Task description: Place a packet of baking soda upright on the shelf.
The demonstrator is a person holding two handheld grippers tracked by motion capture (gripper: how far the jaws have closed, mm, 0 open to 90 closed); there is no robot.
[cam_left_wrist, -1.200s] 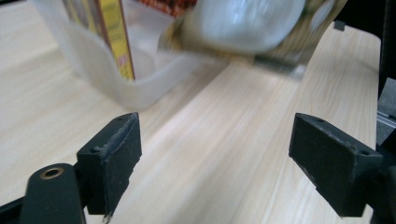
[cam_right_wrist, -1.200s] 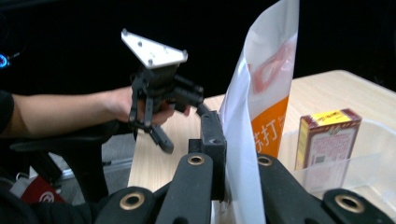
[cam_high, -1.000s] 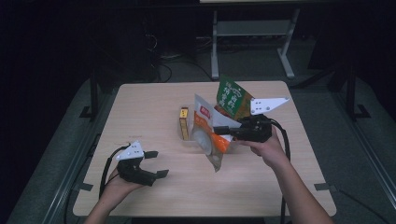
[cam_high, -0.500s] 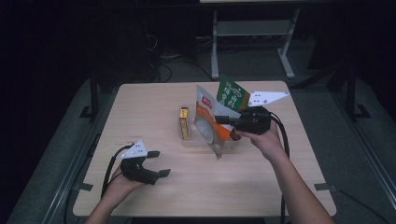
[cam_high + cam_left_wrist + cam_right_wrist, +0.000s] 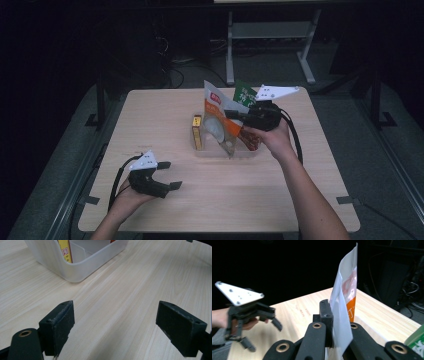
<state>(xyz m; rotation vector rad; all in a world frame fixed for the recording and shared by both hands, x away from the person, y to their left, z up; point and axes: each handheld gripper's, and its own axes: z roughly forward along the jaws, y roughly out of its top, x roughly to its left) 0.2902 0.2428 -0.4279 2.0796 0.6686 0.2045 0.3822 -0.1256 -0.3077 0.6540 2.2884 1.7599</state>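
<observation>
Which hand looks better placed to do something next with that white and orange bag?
The right. Its claw is shut on the white and orange bag, holding it above the clear bin. The left claw hangs open, low over the table, well away from it.

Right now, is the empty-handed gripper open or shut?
Open. The left gripper has its jaws spread wide over bare table, nothing between them.

White-and-orange pouch (image 5: pixel 220 121), green packet (image 5: pixel 245 93), yellow box (image 5: pixel 197 132), translucent white bin (image 5: pixel 82 258), pale wood-grain table (image 5: pixel 165 115).
</observation>
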